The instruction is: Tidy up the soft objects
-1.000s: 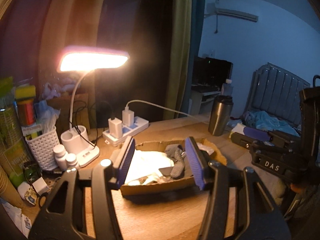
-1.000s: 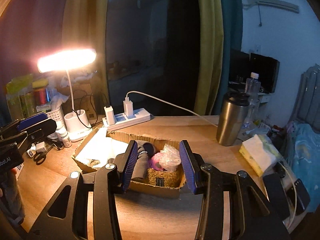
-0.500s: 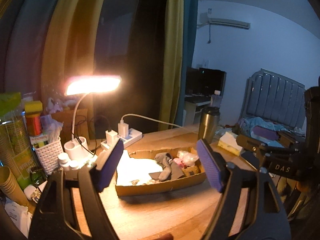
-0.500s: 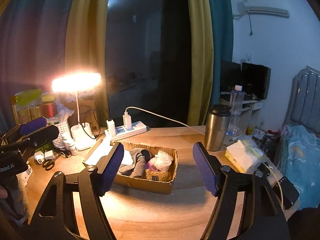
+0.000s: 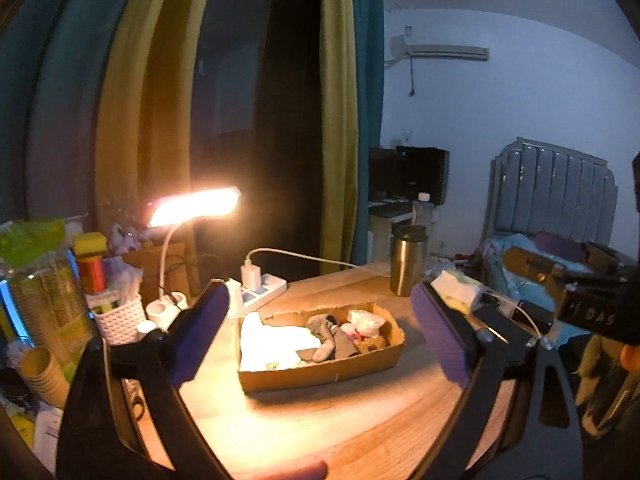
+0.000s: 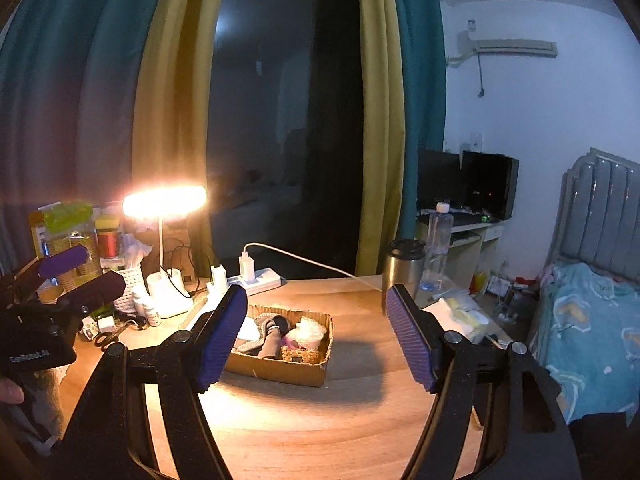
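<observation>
Left gripper (image 5: pixel 320 332): your jaws stand wide apart, holding nothing, raised above the table (image 5: pixel 320 420).
Right gripper (image 6: pixel 316 336): your jaws are likewise spread wide and empty.
Cardboard box (image 5: pixel 328 372): rests on the table, in front of both grippers.
Soft objects: 1 grey sock (image 5: pixel 326 336), white cloth (image 5: pixel 272 340) and a crinkled plastic bag (image 5: pixel 365 319) lie inside the box.
Desk lamp (image 5: pixel 194 206): lit, behind the box to the left.
Steel tumbler (image 5: pixel 406 260): upright, behind the box to the right.
</observation>
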Demonstrator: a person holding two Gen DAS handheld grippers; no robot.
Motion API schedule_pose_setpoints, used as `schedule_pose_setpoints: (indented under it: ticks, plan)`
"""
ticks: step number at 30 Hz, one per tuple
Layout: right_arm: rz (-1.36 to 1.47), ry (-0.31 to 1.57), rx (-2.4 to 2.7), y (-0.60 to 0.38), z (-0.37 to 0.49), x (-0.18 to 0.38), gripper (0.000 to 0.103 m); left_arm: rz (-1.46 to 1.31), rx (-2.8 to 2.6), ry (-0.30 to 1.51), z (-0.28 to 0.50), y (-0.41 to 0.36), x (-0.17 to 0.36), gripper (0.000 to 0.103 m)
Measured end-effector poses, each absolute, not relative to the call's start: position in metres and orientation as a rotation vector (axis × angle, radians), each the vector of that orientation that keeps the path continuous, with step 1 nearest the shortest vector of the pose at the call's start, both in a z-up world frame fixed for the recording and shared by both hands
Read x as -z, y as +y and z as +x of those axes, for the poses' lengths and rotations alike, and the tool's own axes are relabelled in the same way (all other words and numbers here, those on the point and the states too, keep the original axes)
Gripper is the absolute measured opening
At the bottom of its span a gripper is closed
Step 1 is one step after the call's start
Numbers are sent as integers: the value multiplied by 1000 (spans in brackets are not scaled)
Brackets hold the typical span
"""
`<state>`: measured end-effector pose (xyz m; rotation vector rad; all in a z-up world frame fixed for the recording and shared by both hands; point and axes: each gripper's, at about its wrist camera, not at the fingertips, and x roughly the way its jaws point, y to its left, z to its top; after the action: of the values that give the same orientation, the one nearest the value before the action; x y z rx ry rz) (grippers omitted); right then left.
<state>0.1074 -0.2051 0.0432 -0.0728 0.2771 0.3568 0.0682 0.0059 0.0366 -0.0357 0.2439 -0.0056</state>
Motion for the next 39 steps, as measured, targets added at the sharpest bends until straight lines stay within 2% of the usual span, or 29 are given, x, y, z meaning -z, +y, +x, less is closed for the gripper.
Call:
schedule_pose_setpoints:
  ticks: [12,39]
  plan:
    - [-60,211,-309,-222,71,-65,76,-2,-6,193,29,0,-66,94]
    - [-64,222,-310,-227,68,-63,76,-14,-10,205,32,1,-63,94]
